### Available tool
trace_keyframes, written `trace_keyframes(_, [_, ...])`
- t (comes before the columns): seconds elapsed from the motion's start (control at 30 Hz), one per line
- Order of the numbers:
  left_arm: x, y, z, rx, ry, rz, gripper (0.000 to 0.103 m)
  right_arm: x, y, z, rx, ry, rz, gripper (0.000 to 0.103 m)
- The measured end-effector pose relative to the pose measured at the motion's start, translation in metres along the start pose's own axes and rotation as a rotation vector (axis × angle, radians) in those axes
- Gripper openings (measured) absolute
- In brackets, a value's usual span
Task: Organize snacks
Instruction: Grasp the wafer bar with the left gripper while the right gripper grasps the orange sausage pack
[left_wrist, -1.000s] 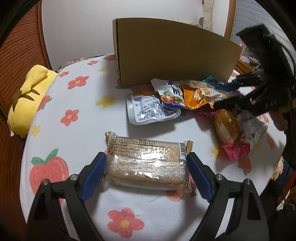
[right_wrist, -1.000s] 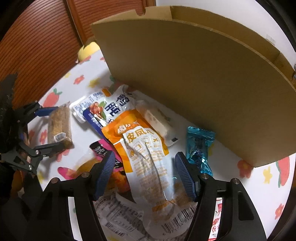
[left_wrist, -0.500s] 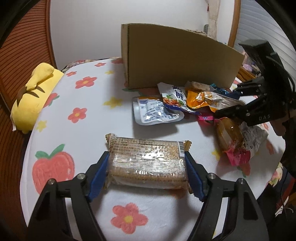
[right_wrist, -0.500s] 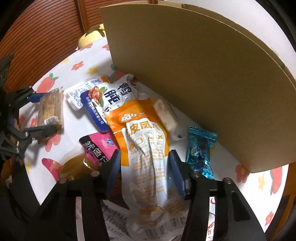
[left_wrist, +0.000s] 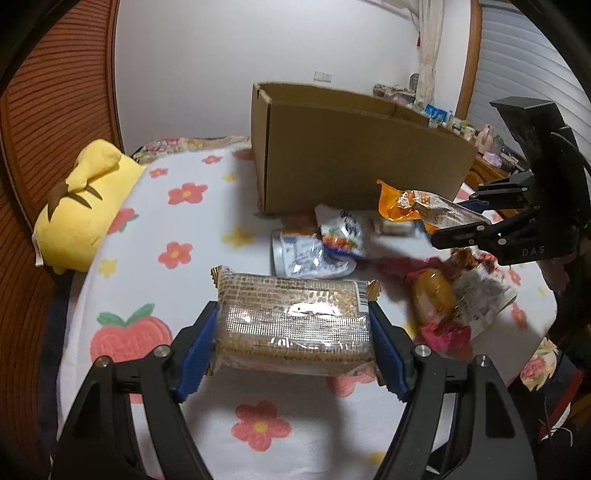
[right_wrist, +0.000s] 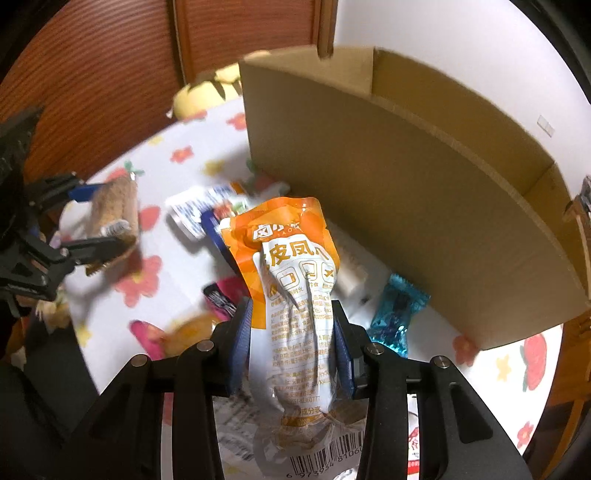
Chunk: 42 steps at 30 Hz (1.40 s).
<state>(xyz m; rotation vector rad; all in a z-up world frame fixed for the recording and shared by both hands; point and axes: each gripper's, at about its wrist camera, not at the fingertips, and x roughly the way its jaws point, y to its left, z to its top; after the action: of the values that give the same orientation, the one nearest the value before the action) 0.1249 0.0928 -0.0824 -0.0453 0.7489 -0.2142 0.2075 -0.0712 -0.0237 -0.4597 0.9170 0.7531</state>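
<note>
My left gripper (left_wrist: 293, 328) is clamped on the wafer pack (left_wrist: 291, 317), pads on its 2 short ends, pack clear of the cloth. My right gripper (right_wrist: 291, 347) has its jaws closing on the orange pouch (right_wrist: 295, 280); pads pinch its lower half, top end sticks up ahead of the jaws.

Just beyond the right jaws: blue candy (right_wrist: 397, 314) to the right, pink packet (right_wrist: 221, 295) to the left, white-blue pouch (right_wrist: 199, 210) further ahead-left. Past all that stands the cardboard box (right_wrist: 406, 192), open top, inside not visible. Yellow plush (left_wrist: 81, 199) far left of my left jaws, on the floral tablecloth (left_wrist: 166, 221).

Progress: early, I judge. 2 snacks in hand, none seen in the box, at least 5 loose ones left on the cloth. Next is carrying both over the box rim.

Versus 1 second ago: both packs lay flat on the cloth with jaws wide around them; now both are gripped and lifted, and the box opening shows from higher up.
</note>
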Motion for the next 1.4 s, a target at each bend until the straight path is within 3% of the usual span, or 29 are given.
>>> trace_keyframes(0.43, [-0.028,-0.024,0.039,0.051,-0.082,-0.01,0.076,-0.048,-0.002,0.016,0.019,-0.108,-0.022,0.041])
trace_keyframes(0.9, [-0.026,-0.054,0.115,0.131,-0.165,-0.027,0.076,-0.087,-0.05,0.045,0.059,-0.211,-0.074,0.042])
trace_keyframes(1.4, [0.029,-0.059,0.185,0.159,-0.136,-0.013,0.076,-0.051,-0.12,0.092,0.076,-0.189,-0.099,0.044])
